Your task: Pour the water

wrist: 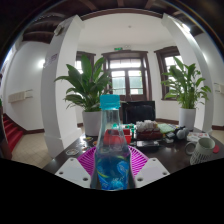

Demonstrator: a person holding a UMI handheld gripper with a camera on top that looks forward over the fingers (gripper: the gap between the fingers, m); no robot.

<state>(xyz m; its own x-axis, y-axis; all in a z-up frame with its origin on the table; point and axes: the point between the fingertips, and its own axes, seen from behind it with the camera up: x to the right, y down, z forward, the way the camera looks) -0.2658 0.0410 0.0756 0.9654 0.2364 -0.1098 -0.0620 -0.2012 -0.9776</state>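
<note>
Fingers (111, 166) clenching clear plastic bottle with blue cap and red-blue label (111, 150), holding it upright above dark worktop (180, 155); pouring not yet starting, judging by vertical posture.

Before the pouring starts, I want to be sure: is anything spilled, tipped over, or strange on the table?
Nothing stands out. The water bottle with blue cap is upright between the gripper fingers, cap still on. No spill shows on the dark table; small items beyond the bottle are too small to judge.
</note>
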